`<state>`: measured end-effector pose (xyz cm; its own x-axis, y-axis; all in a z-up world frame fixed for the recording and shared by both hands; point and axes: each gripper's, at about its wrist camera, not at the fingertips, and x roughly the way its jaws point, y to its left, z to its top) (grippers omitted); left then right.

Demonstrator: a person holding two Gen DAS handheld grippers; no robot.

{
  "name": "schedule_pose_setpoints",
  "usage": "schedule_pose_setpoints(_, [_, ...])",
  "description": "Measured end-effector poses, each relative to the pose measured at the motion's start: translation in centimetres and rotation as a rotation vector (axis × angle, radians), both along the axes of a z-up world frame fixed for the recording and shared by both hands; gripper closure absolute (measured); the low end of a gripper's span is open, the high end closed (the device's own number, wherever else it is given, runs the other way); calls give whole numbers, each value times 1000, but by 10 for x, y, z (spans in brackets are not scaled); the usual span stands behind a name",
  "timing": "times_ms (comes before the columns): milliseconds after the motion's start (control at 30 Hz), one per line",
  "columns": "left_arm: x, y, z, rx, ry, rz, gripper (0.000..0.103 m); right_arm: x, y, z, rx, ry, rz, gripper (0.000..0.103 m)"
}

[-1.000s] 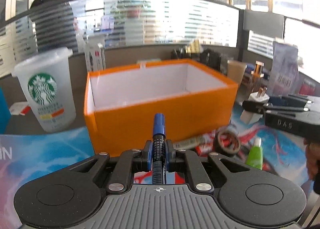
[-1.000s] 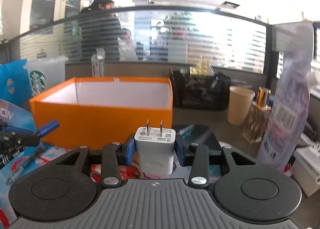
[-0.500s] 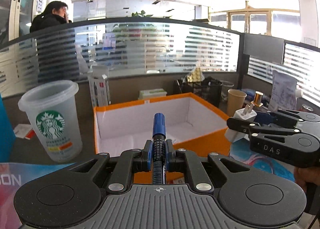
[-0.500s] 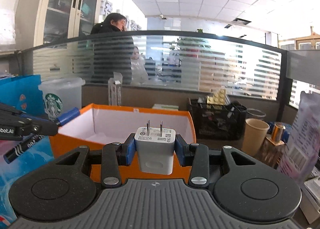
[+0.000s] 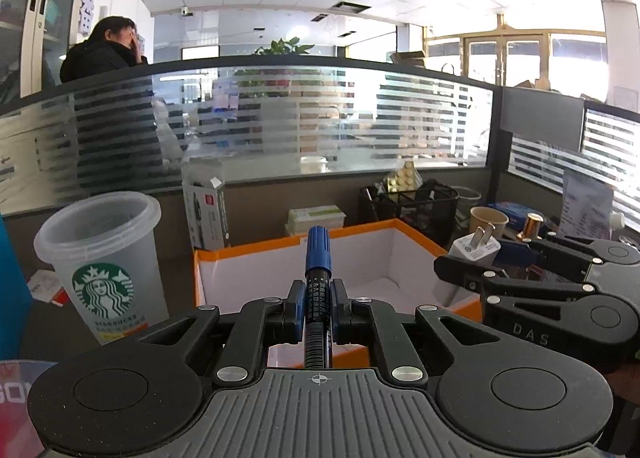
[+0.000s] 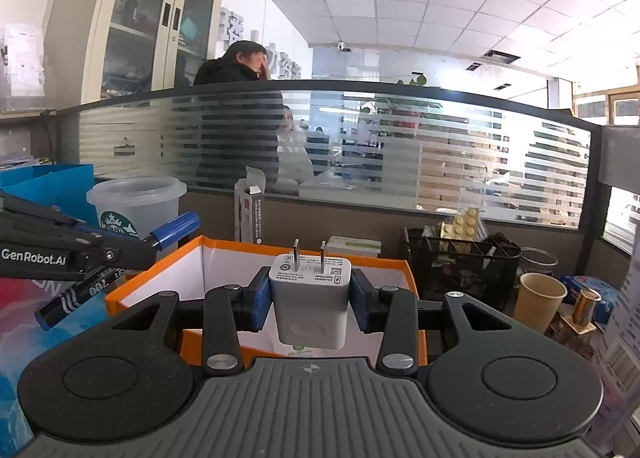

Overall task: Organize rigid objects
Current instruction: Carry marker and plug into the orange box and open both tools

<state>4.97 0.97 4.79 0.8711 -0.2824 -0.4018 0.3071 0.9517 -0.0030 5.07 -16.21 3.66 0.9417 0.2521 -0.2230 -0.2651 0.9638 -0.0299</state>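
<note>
My left gripper (image 5: 317,308) is shut on a black marker with a blue cap (image 5: 318,254), cap pointing forward, held above the near edge of an open orange box with a white inside (image 5: 256,254). My right gripper (image 6: 309,298) is shut on a white charger plug (image 6: 309,298), prongs forward, held above the same box (image 6: 400,262). The right gripper and plug (image 5: 476,248) show at the right of the left wrist view. The left gripper and marker (image 6: 172,228) show at the left of the right wrist view.
A Starbucks cup (image 5: 102,258) stands left of the box. Behind it are a small carton (image 5: 206,210) and a green-white packet (image 5: 318,216). A black mesh organizer (image 6: 460,262), a paper cup (image 6: 538,300) and a gold bottle (image 6: 586,306) stand to the right.
Both grippers have risen with their objects from low in front of the box to above its near rim; the box inside now shows from above.
</note>
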Motion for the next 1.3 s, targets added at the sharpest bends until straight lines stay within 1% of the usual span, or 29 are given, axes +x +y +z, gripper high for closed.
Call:
schedule_pose_setpoints(233, [14,0,12,-9,-31,8,93,16,2,11,8,-30,2,65])
schedule_pose_setpoints(433, [29,-5,18,1,-49,11,93,32,2,21,-3,-54,-1,65])
schedule_pose_setpoints(667, [61,-11,14,-17,-4,4,93,64,-2,24,7,-33,-10,65])
schedule_pose_setpoints(833, [83,-14,10,-23,17,8,93,82,-1,21,-16,-16,-13,65])
schedule_pose_setpoints(933, [95,-16,2,-21,45,8,93,93,2,14,-20,25,-3,65])
schedule_pose_setpoints(1133, [112,-22,-29,-5,155,-2,93,120,-2,-15,11,202,22,65])
schedule_pose_setpoints(1300, [119,-26,-49,-1,233,-15,93,132,-2,-33,2,290,21,65])
